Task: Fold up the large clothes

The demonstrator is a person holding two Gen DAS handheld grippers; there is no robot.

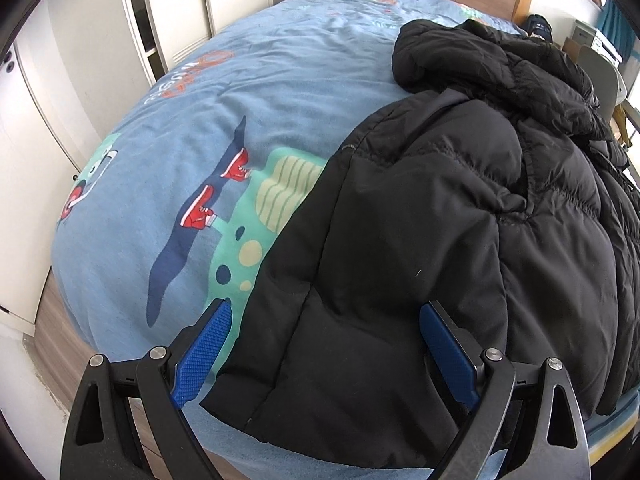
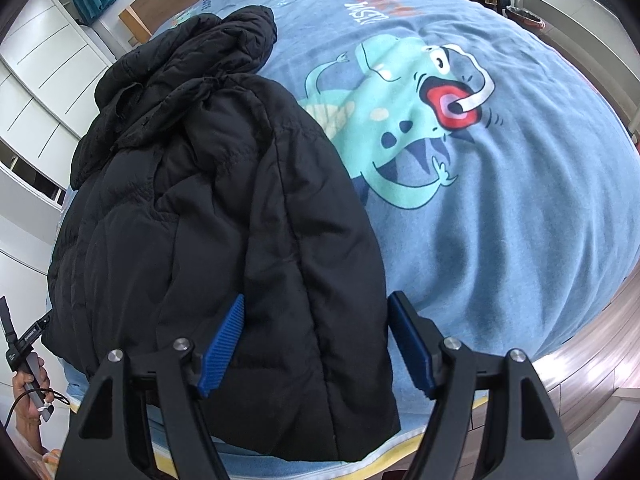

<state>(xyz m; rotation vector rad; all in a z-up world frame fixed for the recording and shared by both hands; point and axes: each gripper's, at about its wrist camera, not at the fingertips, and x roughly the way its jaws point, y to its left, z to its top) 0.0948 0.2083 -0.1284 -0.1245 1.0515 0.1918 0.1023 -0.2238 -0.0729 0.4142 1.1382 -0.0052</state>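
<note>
Jacket on bedspread (wardrobe nr).

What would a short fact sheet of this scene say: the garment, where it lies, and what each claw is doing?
garment: black puffer jacket, hood end farthest from the grippers
surface: bed with blue cartoon-print cover
left gripper: open, jaws either side of the jacket's near hem, not pressing
right gripper: open, over the hem's other corner, not pressing
folding: jacket lies narrowed, hem not yet lifted

jacket right side cut off, hand half out of frame
</note>
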